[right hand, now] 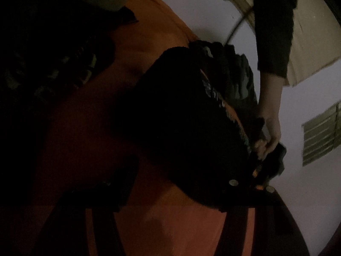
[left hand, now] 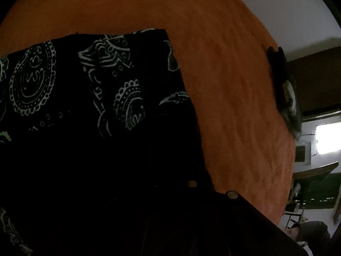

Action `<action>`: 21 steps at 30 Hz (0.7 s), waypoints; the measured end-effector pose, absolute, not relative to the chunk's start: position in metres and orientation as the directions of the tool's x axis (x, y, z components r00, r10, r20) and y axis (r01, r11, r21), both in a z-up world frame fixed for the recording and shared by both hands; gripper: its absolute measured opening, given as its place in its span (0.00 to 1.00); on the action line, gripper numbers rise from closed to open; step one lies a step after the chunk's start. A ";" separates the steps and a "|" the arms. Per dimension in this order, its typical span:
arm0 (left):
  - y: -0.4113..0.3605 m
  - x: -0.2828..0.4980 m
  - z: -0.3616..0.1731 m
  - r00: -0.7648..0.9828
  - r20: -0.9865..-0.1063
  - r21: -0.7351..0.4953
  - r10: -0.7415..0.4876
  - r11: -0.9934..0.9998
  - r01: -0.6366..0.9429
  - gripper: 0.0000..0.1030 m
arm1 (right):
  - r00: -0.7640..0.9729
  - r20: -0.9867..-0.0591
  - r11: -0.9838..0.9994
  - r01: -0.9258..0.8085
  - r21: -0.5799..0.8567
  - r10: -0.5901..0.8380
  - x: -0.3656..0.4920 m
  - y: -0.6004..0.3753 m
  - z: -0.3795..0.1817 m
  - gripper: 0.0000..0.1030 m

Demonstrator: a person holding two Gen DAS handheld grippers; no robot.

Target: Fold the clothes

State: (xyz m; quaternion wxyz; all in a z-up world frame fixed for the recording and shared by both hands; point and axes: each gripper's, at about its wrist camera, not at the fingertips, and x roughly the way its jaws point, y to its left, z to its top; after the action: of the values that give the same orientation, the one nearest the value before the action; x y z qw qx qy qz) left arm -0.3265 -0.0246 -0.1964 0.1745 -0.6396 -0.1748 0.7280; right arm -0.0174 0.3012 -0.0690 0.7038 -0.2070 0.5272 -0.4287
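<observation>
A black cloth with a white paisley print [left hand: 89, 89] lies flat on the orange bedspread [left hand: 223, 85]. My left gripper [left hand: 213, 192] is at the bottom of its view, jaws together on the dark near part of this cloth. In the right wrist view the same cloth [right hand: 181, 123] is a dark mass, and a person's hand [right hand: 270, 115] holds the left gripper [right hand: 268, 155] at its far right edge. My right gripper [right hand: 170, 192] stands open low over the bedspread [right hand: 85, 138]. The cloth's near edge reaches its right finger [right hand: 240, 202], and no pad visibly presses on it.
A heap of dark garments [left hand: 287, 98] sits at the bed's edge, seen also behind the cloth as a grey-green pile [right hand: 236, 72]. Another dark patterned garment [right hand: 53, 74] lies at the left. Beyond the bed are a white wall and a louvred window [right hand: 319, 134].
</observation>
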 end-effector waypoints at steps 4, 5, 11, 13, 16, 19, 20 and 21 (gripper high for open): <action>-0.009 -0.328 -0.191 -0.119 -0.904 -0.400 0.410 -0.911 -0.102 0.03 | 0.104 -0.560 0.549 0.408 -0.729 -0.822 -0.011 0.287 -0.065 0.57; -0.003 -0.329 -0.189 -0.118 -0.915 -0.370 0.385 -0.920 -0.130 0.03 | 0.112 -0.563 0.552 0.423 -0.719 -0.819 -0.011 0.281 -0.065 0.57; 0.004 -0.332 -0.187 -0.104 -0.927 -0.342 0.360 -0.926 -0.158 0.03 | 0.203 -0.623 0.597 0.605 -0.527 -0.755 -0.024 0.258 -0.035 0.28; -0.002 -0.333 -0.189 -0.102 -0.914 -0.378 0.393 -0.915 -0.139 0.03 | 0.227 -0.617 0.555 0.723 -0.411 -0.754 -0.043 0.242 -0.006 0.19; -0.009 -0.336 -0.192 -0.092 -0.894 -0.428 0.438 -0.897 -0.114 0.03 | 0.223 -0.594 0.416 0.885 -0.209 -0.773 -0.092 0.210 0.030 0.19; -0.013 -0.340 -0.194 -0.069 -0.881 -0.461 0.469 -0.881 -0.103 0.03 | 0.216 -0.622 0.279 0.960 -0.005 -0.753 -0.153 0.168 0.039 0.18; -0.013 -0.342 -0.194 -0.063 -0.878 -0.467 0.474 -0.879 -0.099 0.03 | 0.224 -0.629 0.242 0.968 0.058 -0.744 -0.172 0.158 0.037 0.18; -0.014 -0.344 -0.195 -0.057 -0.875 -0.475 0.481 -0.875 -0.092 0.03 | 0.233 -0.635 0.205 0.971 0.119 -0.736 -0.191 0.149 0.035 0.18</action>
State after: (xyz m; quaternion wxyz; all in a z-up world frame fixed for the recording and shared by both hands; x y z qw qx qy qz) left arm -0.3436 -0.0140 -0.1947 0.2012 -0.6567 -0.1481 0.7116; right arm -0.1907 0.1495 0.0345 0.7418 0.2576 0.2282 -0.5756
